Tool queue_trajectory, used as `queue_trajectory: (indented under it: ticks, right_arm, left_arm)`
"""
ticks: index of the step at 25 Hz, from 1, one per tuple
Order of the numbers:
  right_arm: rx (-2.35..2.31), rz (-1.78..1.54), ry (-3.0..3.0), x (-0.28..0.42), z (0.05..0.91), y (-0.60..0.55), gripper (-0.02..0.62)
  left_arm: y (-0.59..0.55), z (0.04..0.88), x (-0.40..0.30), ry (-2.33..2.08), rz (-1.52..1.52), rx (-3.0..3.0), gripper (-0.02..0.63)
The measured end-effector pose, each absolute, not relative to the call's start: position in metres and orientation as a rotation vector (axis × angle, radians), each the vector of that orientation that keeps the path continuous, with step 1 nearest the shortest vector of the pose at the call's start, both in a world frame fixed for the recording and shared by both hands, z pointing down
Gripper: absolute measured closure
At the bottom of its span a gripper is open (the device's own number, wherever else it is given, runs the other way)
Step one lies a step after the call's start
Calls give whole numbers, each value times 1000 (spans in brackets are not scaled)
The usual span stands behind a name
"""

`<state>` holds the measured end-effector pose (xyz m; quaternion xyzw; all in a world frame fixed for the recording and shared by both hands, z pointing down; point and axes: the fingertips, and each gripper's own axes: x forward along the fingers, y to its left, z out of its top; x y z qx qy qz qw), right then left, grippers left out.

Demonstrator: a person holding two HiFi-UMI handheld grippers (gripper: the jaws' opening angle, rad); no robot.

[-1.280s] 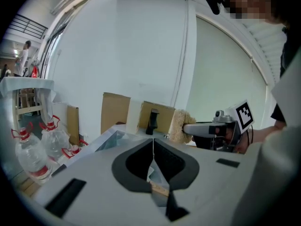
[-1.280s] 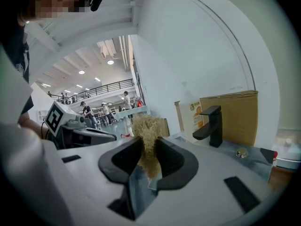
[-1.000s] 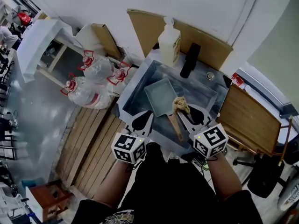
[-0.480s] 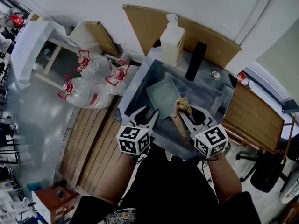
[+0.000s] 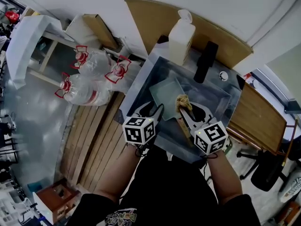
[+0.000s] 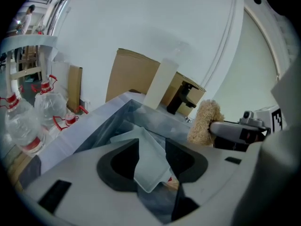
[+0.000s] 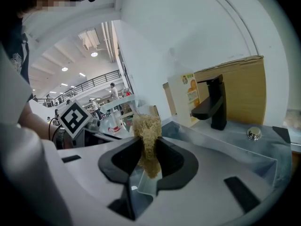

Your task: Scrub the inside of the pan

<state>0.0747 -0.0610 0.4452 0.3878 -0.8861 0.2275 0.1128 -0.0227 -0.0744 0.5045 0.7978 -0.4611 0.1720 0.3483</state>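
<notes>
Down at the sink point(image 5: 135, 94), both grippers have dropped in closer and the action is about to start. The pan point(image 5: 165, 93) lies flat in the basin, near its left wall, with its inside facing up.

Big change on the left gripper point(image 6: 151, 155): its jaws were pressed together a moment ago and have just been opening. Now they stand spread wide with the pan's near corner showing between them, and the pads aren't pressing on it. My read is that it's lining up to steady the pan.

The right gripper point(image 7: 149, 160) is clamped on the tan scrubber point(image 7: 147, 140), whose tuft pokes up above the pads and hangs just over the pan. No scrubbing contact that I can confirm yet.

As for writing, the soap bottle point(image 7: 187, 100) by the tap point(image 7: 214, 102) carries an orange-and-green label, too small to read. The water bottles point(image 5: 89, 81) have red labels that are also illegible.
</notes>
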Motion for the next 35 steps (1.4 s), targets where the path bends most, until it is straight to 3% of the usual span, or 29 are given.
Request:
queue_trajectory:
  ticks: [35]
  right_arm:
    - [971,687,-2357,3,577,-152,486]
  left_arm:
    - [-126,632,-57,-1188,632,1633,426]
